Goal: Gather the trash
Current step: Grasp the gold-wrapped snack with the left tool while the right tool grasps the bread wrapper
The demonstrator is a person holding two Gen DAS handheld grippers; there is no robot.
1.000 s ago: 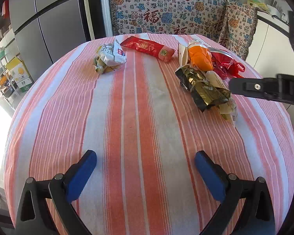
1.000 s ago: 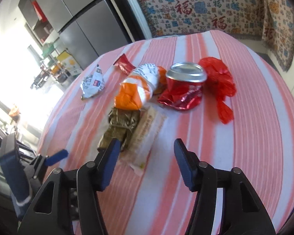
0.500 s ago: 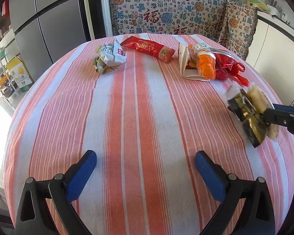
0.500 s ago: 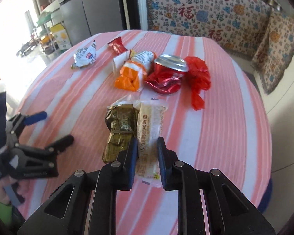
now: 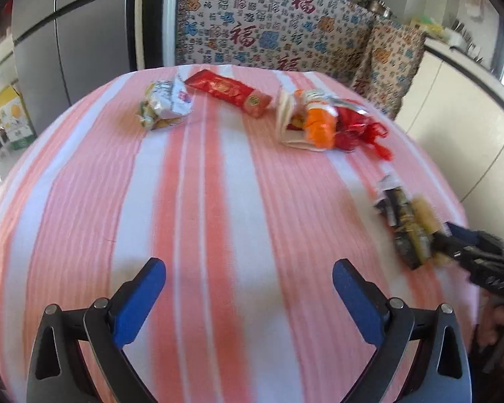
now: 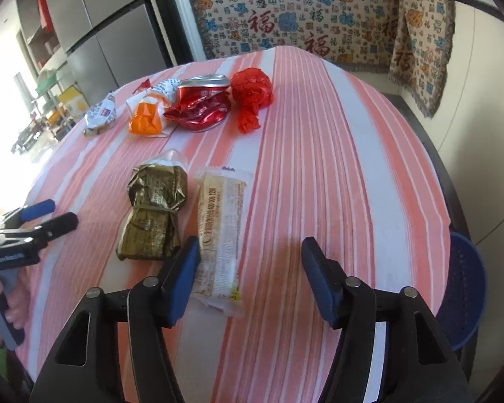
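The right gripper [image 6: 248, 273] has its jaws wide open and empty. The pale wrapper [image 6: 222, 231] lies flat on the surface [image 6: 336, 168] beside them. Next, grab it again. The left gripper [image 5: 248, 297] waits, open and empty too.

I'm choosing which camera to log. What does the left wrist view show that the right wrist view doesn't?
Left wrist only: the whole red packet and the open left tool head-on. Right wrist only: the blue basket past the table edge and the crushed can in plain sight. Both: striped tablecloth, orange wrapper, gold wrapper, beige wrapper.
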